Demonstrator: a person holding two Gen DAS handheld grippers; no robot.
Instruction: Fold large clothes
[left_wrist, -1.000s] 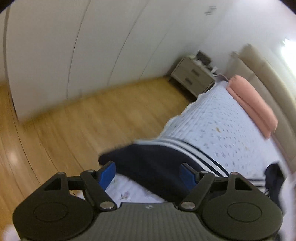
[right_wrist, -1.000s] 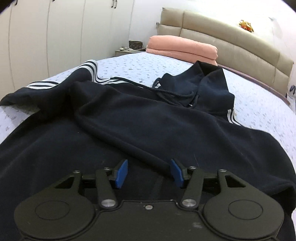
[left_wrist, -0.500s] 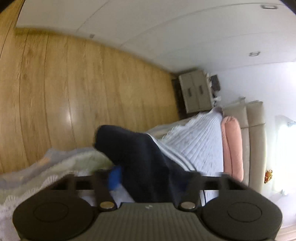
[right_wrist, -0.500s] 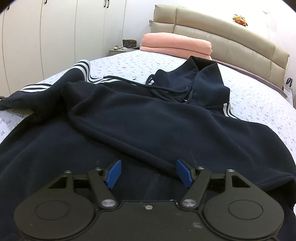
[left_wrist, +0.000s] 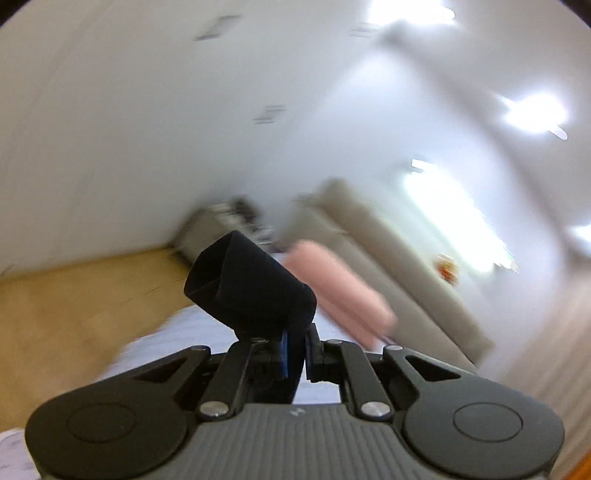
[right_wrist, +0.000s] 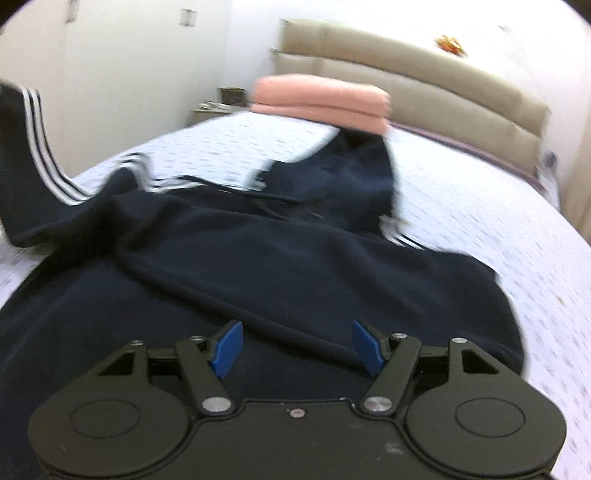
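Note:
A large dark navy hoodie (right_wrist: 236, 258) with white stripes lies spread on the bed (right_wrist: 498, 236), hood toward the headboard. Its left sleeve (right_wrist: 33, 155) is lifted off the bed at the left edge of the right wrist view. In the left wrist view my left gripper (left_wrist: 295, 350) is shut on that sleeve's cuff (left_wrist: 251, 284), which sticks up in front of the blue pads. My right gripper (right_wrist: 299, 345) hovers open just above the hoodie's lower body, a fold ridge running between its blue pads without touching them.
Folded pink bedding (right_wrist: 321, 101) lies by the beige headboard (right_wrist: 424, 74). A nightstand (right_wrist: 221, 101) stands at the bed's far left corner, with white wardrobe doors (right_wrist: 110, 74) along the left wall and wood floor (left_wrist: 74, 310) beside the bed.
My left gripper closed on the sleeve cuff and lifted it up off the bed, its view swinging toward the wall and ceiling. My right gripper opened wider and shifted slightly over the hoodie.

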